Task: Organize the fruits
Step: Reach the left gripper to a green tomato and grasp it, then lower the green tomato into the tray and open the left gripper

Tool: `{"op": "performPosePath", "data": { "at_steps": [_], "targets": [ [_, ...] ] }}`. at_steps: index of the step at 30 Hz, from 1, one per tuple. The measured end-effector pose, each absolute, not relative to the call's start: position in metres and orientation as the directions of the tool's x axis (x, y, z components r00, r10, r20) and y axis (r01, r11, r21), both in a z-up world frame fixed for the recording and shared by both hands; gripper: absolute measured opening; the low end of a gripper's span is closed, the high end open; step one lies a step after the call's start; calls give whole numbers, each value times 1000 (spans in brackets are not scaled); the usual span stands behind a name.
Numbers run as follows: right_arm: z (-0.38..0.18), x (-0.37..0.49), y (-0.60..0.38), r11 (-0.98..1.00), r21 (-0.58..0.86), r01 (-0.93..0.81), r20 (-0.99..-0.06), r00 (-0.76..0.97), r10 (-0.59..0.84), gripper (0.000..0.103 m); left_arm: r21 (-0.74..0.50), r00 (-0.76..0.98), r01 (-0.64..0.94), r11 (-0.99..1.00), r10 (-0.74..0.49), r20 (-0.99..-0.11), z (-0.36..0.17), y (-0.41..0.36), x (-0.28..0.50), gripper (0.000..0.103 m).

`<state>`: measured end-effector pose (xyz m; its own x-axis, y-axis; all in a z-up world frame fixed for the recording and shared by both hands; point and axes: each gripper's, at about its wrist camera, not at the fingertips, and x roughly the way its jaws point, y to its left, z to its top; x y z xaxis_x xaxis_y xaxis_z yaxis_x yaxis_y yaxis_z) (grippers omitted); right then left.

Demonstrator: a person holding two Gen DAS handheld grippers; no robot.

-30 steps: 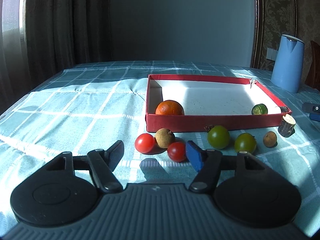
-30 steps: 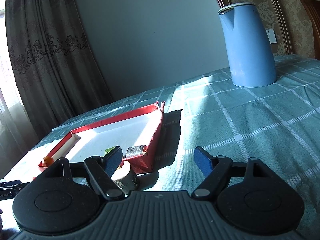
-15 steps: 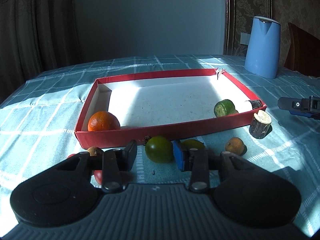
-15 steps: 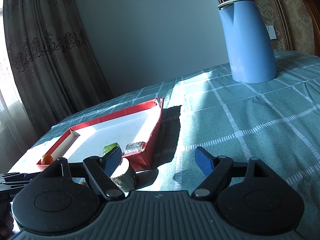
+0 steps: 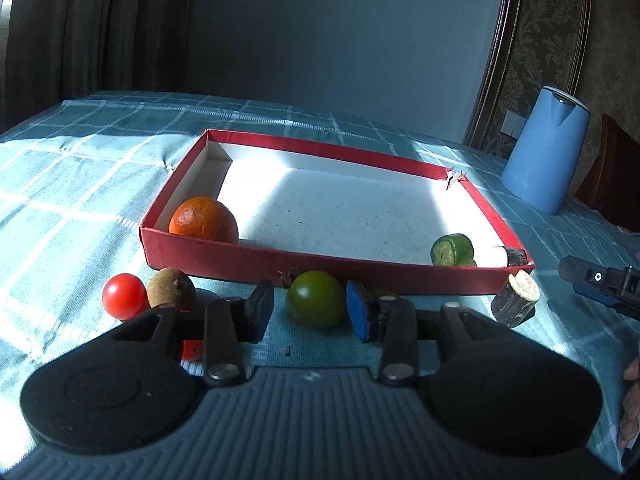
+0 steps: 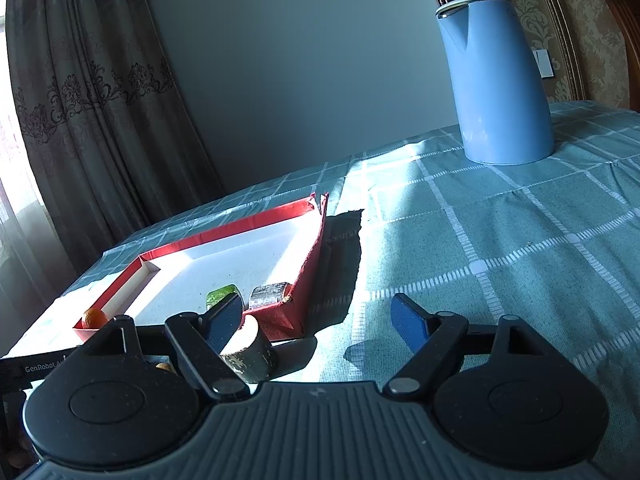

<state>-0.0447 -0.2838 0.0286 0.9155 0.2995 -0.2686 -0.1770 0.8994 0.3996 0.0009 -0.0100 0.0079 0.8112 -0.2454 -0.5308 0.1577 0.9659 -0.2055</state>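
L gripper [image 5: 310, 307] sits low over the checked tablecloth [image 5: 80, 184], just in front of the red box's [image 5: 360, 270] near wall. Its jaws are narrowed around a green tomato [image 5: 316, 298] that sits between the fingertips; small gaps show on both sides, so pads aren't pressing it, not gripped. Tomato is on the cloth, just outside the near wall, about mid-length. Near the box's front left corner, outside: red tomato [image 5: 124, 295] touching a brown fruit [image 5: 171, 294]. Inside the box: orange [image 5: 203, 220] in the near left corner, green chunk [image 5: 452, 249] and a dark cane piece [image 5: 506, 257] in the near right corner. Another cane stub [image 5: 516, 298] stands on the cloth just outside that corner.

R gripper [image 6: 318, 322] has jaws wide apart, nothing between them, over bare cloth beside the box's right wall; the stub [image 6: 246, 348] is just beside its left finger, contact unclear. Blue kettle [image 6: 498, 80] stands toward the table's far right edge, well apart from the box
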Motion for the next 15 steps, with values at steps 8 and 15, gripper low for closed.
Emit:
{"op": "performPosePath", "data": {
  "at_steps": [8,15],
  "targets": [
    [28,-43,-284,898,404,-175,-275,913,302,81,-223,814,153,963,-251,-524,8,-12,-1,29],
    [27,-42,-285,895,411,-174,-278,911,305,81,-222,825,139,965,-237,-512,11,-9,-3,28]
  ]
}}
